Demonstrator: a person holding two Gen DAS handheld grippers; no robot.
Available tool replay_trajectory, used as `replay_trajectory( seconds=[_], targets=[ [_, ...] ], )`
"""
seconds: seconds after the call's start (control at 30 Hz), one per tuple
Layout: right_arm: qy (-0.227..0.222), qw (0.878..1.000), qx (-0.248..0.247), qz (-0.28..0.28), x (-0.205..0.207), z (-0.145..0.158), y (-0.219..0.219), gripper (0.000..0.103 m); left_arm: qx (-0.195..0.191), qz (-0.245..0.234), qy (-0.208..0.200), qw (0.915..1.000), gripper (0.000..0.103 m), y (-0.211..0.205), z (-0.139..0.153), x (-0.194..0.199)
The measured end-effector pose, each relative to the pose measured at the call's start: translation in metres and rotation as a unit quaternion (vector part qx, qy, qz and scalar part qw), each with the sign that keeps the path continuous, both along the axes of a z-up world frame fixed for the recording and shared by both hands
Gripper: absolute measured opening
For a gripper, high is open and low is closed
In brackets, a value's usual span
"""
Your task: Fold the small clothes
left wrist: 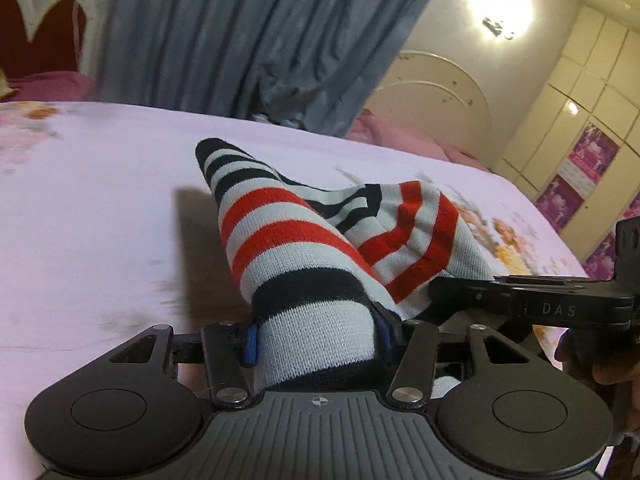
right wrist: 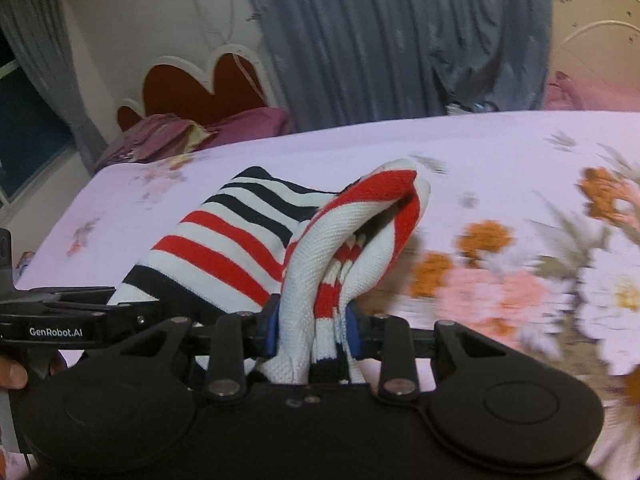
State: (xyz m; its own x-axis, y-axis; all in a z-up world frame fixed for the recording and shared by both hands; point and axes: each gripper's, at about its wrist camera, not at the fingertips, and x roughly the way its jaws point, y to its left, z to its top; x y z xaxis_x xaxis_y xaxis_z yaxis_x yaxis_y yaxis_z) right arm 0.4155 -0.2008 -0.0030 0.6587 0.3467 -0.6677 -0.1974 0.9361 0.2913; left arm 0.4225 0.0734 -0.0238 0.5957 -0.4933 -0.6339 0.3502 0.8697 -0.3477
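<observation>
A small striped garment (left wrist: 280, 232), white with red and black bands, is held up over a lilac flowered bed sheet (left wrist: 88, 208). My left gripper (left wrist: 316, 336) is shut on one end of it. My right gripper (right wrist: 312, 332) is shut on the other end, a bunched fold (right wrist: 360, 232) of the same cloth. The two grippers sit side by side: the right one (left wrist: 532, 300) shows at the right of the left wrist view, the left one (right wrist: 60, 316) at the left of the right wrist view. The cloth bulges upward between them.
The bed (right wrist: 500, 152) carries orange and pink flower prints (right wrist: 500, 280) to the right. A blue-grey curtain (left wrist: 248, 32) hangs behind it. A red and white headboard (right wrist: 200, 84) and magenta bedding (right wrist: 192, 128) lie far left. White wardrobes (left wrist: 592, 92) stand at the right.
</observation>
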Motion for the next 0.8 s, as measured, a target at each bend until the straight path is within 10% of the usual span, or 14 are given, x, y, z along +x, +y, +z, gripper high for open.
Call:
replay_trajectory(
  seconds=[0.23,0.3,0.4,0.57,0.67,0.73,0.8],
  targets=[
    [0.009,0.999,0.011,0.043,0.0,-0.02,0.074,0.031,0.02,0.022,0.007,0.9995,0.055,0.079,-0.014,-0.024],
    [0.03,0.998,-0.001,0.047,0.003,-0.044,0.082,0.031,0.068,0.039,0.026,0.9966,0.074,0.089,-0.043,-0.025],
    [0.064,0.996,0.066,-0.004,0.005,-0.085,0.063,0.035,-0.018,0.079,0.058,0.995,0.081,0.112,-0.066,-0.024],
    [0.062,0.997,0.039,-0.01,0.002,-0.071,0.067,0.038,0.023,0.072,0.035,0.9965,0.081,0.1,-0.053,-0.024],
    [0.026,0.999,0.011,-0.037,-0.003,-0.043,0.066,0.063,0.037,0.083,-0.011,0.9958,0.081,0.112,-0.028,-0.036],
    [-0.007,1.0,0.001,-0.027,0.003,-0.029,0.068,0.06,0.032,0.078,-0.03,0.996,0.08,0.114,-0.017,-0.025],
    [-0.015,1.0,-0.012,-0.017,0.018,-0.021,0.075,0.033,0.043,0.053,-0.035,0.997,0.069,0.106,-0.013,-0.01]
  ],
)
